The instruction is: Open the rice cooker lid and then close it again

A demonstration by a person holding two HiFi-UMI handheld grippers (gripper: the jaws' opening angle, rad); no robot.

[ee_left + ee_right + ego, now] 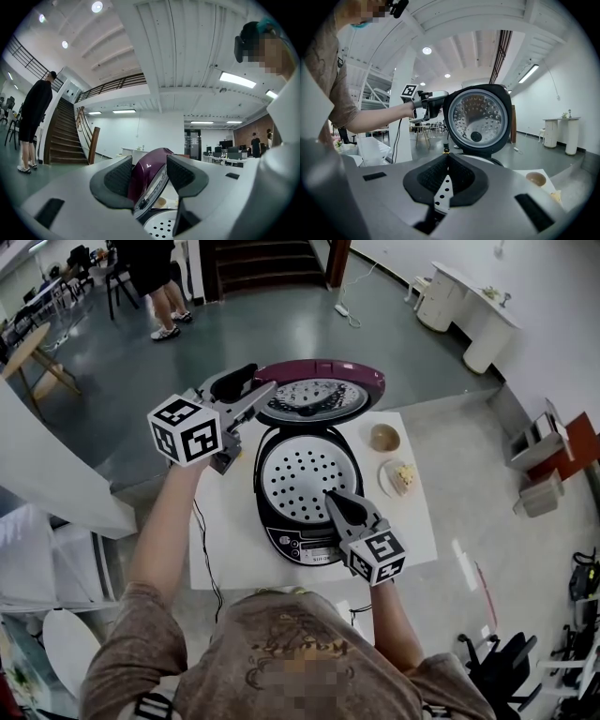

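A black rice cooker [298,546] stands on a small white table [415,532] with its maroon lid [323,393] raised upright. Inside it a white perforated tray [300,470] is exposed. My left gripper [255,396] is at the lid's left edge. In the left gripper view it [149,165] is open, with the lid's rim [146,176] showing between the jaws. My right gripper [329,496] hovers low over the tray's front right. It [446,161] is shut and empty, pointing at the lid's shiny inner face [477,117].
A small brown bowl [384,437] and a plate with food [399,477] sit on the table right of the cooker. A black cable [202,532] runs down the table's left side. A person [155,277] stands far off on the floor.
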